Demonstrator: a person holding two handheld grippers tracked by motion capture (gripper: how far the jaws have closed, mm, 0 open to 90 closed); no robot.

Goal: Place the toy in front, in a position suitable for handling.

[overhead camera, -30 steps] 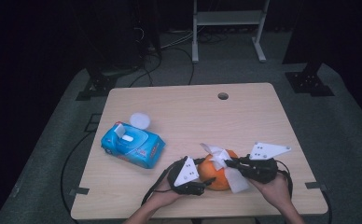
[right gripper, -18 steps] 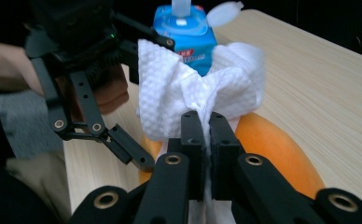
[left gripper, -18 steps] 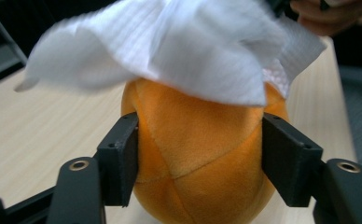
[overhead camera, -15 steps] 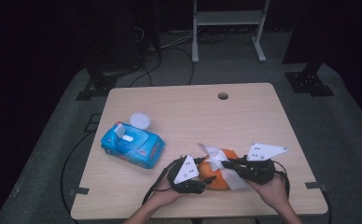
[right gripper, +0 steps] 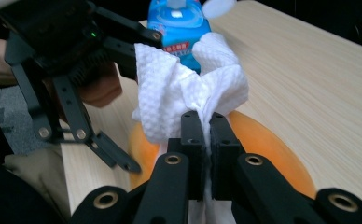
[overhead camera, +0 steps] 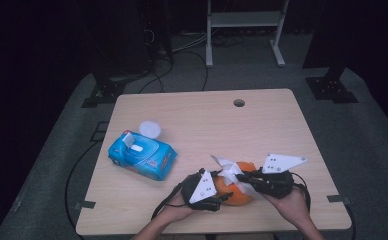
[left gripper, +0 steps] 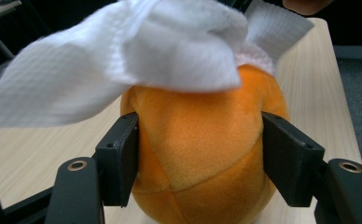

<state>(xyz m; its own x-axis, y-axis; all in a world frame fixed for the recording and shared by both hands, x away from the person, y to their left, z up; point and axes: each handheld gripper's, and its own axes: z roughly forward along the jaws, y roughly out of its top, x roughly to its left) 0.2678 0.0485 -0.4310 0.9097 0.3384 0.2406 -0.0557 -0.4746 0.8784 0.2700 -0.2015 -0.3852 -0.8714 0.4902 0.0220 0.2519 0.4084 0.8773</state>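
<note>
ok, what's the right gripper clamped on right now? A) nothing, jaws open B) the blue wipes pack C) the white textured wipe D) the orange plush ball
C: in the right gripper view, the right gripper has its black jaws pinched on the white textured wipe, draped over the orange plush ball that the left gripper holds.

the orange ball [left gripper: 202, 154] at the centre of the left gripper view looks like soft plush cloth, matt and fuzzy, with stitched seams. the white wipe [left gripper: 137, 56] across the top is a dimpled, woven-looking sheet. the left gripper [left gripper: 200, 158] has matt black plastic pads. the table [overhead camera: 207, 125] is pale wood grain, smooth. the blue wipes pack [overhead camera: 142, 155], left of centre, is glossy plastic film.
</note>
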